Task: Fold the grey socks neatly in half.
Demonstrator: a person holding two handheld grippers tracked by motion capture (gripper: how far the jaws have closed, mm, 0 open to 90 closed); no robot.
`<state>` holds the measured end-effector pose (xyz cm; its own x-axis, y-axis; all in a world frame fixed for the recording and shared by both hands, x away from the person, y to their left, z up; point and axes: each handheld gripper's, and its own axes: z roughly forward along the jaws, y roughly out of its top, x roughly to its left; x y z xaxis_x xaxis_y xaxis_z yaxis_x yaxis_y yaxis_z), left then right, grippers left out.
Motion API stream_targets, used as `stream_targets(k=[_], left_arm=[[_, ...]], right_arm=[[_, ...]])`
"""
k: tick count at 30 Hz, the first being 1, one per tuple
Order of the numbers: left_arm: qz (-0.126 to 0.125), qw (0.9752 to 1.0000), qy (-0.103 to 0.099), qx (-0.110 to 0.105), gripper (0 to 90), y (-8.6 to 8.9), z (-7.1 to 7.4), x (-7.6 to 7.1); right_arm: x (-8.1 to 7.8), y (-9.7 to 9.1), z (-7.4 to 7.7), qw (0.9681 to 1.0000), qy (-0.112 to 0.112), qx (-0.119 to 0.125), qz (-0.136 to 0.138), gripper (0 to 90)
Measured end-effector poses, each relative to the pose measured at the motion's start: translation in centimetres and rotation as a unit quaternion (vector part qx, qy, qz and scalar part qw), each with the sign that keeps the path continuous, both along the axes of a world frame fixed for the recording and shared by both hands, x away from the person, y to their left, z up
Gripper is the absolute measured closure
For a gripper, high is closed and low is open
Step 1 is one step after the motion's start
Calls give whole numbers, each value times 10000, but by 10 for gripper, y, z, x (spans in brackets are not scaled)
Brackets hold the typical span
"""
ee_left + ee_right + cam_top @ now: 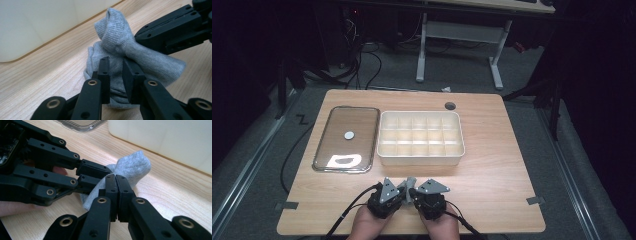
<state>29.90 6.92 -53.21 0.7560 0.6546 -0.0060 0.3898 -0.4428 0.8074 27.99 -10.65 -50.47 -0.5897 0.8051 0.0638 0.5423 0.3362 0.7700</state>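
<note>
Room: we see a dark room with a grey carpeted floor (257, 165), cables trailing across it, and the white legs of another desk (497, 65) beyond our table.
Surface: we work at a light wooden table (492, 170) with a round cable hole (450, 105) near its far edge and small tape marks at the near corners.
Box: a cream compartment box (420, 159) stands near the middle of the table, its cells in rows; we see its pale wall close behind the work in both gripper views.
Lid: a clear lid (346, 139) lies flat just to the left of the box, with a round white spot at its centre.
Sock: a small grey knitted sock (117, 50) lies bunched on the wood at the near edge, in front of the box and between our two grippers; its ribbed cuff stands up.
Left gripper: we see the left gripper (116, 67) with a narrow gap between its jaws; the sock lies in and behind that gap, and the pads do not press on it.
Right gripper: the right gripper (116, 185) has its jaws closed flat together, pinching a fold of the sock, whose free end bulges out past the tips.
Hands: both hands (367, 225) come in from the near edge, close together, with the grippers meeting tip to tip over the sock.
</note>
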Motion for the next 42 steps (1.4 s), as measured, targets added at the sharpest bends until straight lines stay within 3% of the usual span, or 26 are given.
stream_targets(k=[2, 5, 8, 10, 13, 15, 16, 19, 25, 31, 42], left_arm=[[35, 9998, 71, -193, 699, 4, 0, 1], [22, 9972, 409, -632, 623, 15, 5, 7], [71, 9947, 312, -973, 652, 24, 14, 7], [296, 9936, 119, -1087, 711, 31, 21, 6], [530, 9937, 87, -982, 785, 45, 25, 9], [663, 9947, 213, -761, 798, 51, 21, 14], [730, 9951, 425, -515, 799, 54, 15, 18], [747, 9944, 679, -300, 831, 51, 7, 20], [387, 9965, 716, -182, 841, 31, 2, 12], [129, 9969, 744, -238, 842, 18, 1, 7], [-374, 9970, 660, -132, 866, -13, 2, 6]], right_arm=[[1, 0, 1, 10000, -15, -23, -4, 899], [2, -3, 3, 10000, -21, 4, -53, 898], [3, -5, 1, 10000, -10, -23, -60, 897], [4, -6, 0, 10000, 13, -1, -72, 897], [4, -7, -2, 10000, 10, 27, -64, 896], [4, -7, -2, 10000, 18, 42, -65, 895], [3, -7, -3, 10000, 18, 34, -64, 895], [3, -8, -4, 10000, 41, 6, -91, 895], [3, -7, -6, 9999, 114, -11, -117, 895], [6, -8, -3, 9998, 128, -37, -146, 895], [4, -16, 1, 9991, 121, -236, -326, 895]])
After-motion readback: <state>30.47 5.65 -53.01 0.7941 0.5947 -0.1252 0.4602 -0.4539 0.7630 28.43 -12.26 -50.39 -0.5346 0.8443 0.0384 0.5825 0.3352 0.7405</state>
